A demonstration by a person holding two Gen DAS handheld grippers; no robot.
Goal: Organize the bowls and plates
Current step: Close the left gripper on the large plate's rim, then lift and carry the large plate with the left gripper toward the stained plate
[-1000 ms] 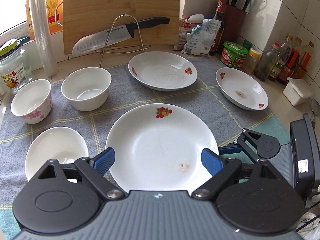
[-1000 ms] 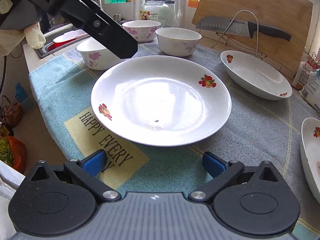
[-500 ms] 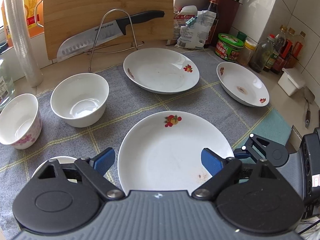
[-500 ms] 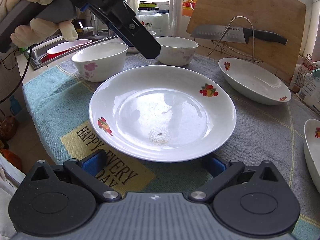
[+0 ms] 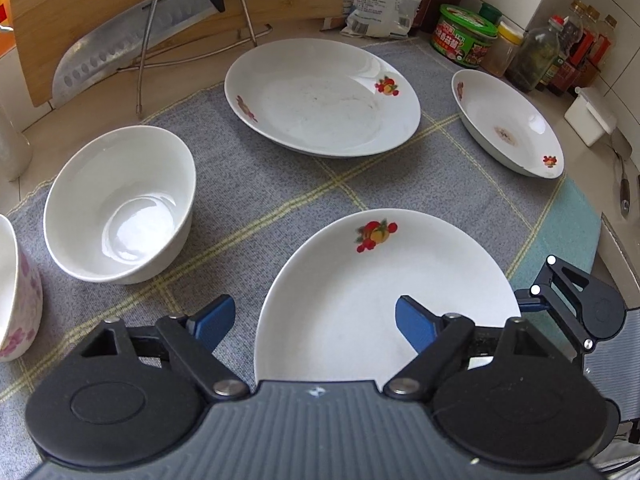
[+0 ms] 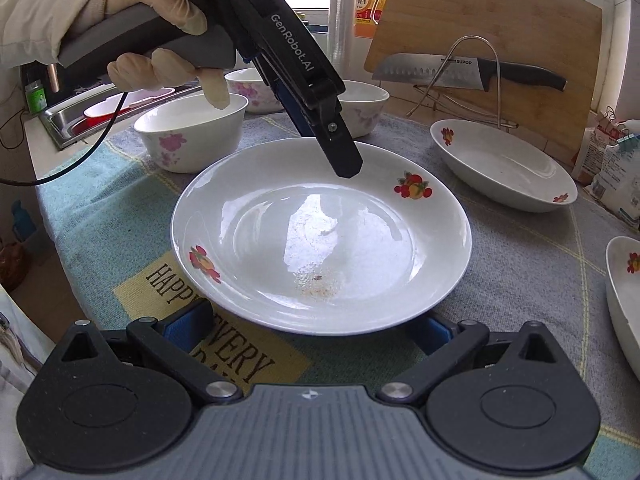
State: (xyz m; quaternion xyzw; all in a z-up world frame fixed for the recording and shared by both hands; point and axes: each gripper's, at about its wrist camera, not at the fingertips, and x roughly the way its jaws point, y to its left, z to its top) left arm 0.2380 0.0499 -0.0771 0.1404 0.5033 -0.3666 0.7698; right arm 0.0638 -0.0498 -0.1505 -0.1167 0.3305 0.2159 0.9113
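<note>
White fruit-print plate, speckled with crumbs, lies under the closing left gripper; right gripper spread below its rim

floral bowl cut off at left edge, right hand-held gripper pads under plate rim

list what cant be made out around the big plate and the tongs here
- Right tongs: right wrist view, pad tips hidden under the big plate rim; contact unclear.
- Left tongs, closing: own body covers the plate's near edge.
- Pink-flowered bowl: cut off by the left edge.
</note>
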